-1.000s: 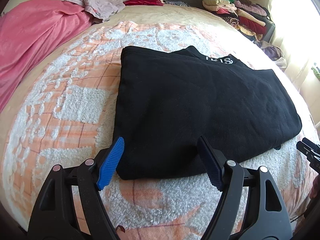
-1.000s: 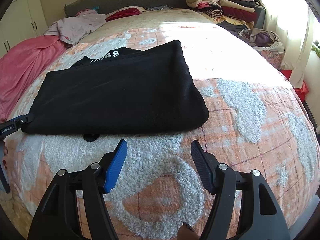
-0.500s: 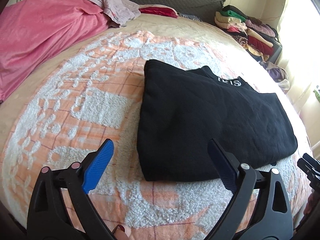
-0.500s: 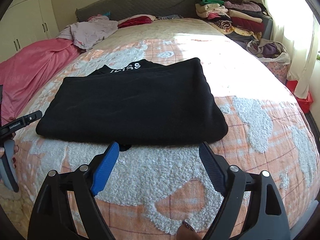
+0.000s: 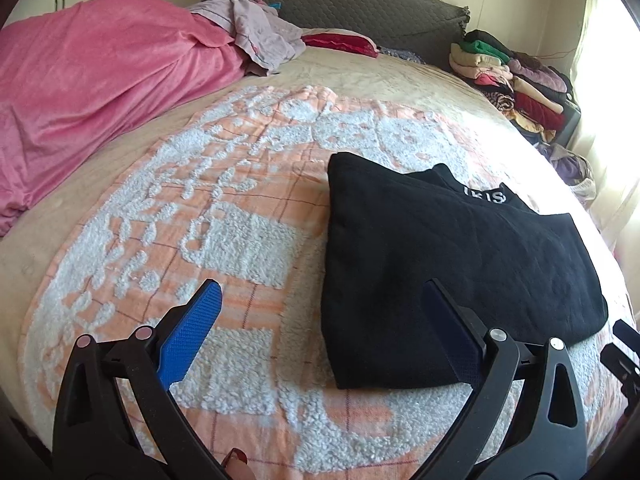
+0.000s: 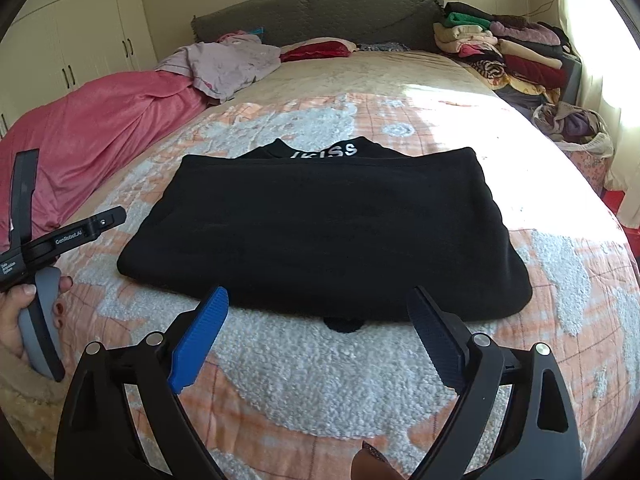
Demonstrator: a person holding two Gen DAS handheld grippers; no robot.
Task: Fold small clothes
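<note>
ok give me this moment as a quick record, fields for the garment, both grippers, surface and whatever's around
garment: black garment, folded flat, white lettering at far edge
left gripper: left gripper, jaws just opened wide, nothing between them, near the garment's corner
right gripper: right gripper, jaws just opened wide, empty, just short of the garment's near edge
surface: orange and white blanket on a bed
surroundings: pink blanket at one side, stack of folded clothes by the headboard

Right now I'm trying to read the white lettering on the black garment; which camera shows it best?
The right wrist view: the white lettering faces the camera, near centre. The left wrist view shows it small and slanted, with part of it hidden at the black garment's far edge.
</note>
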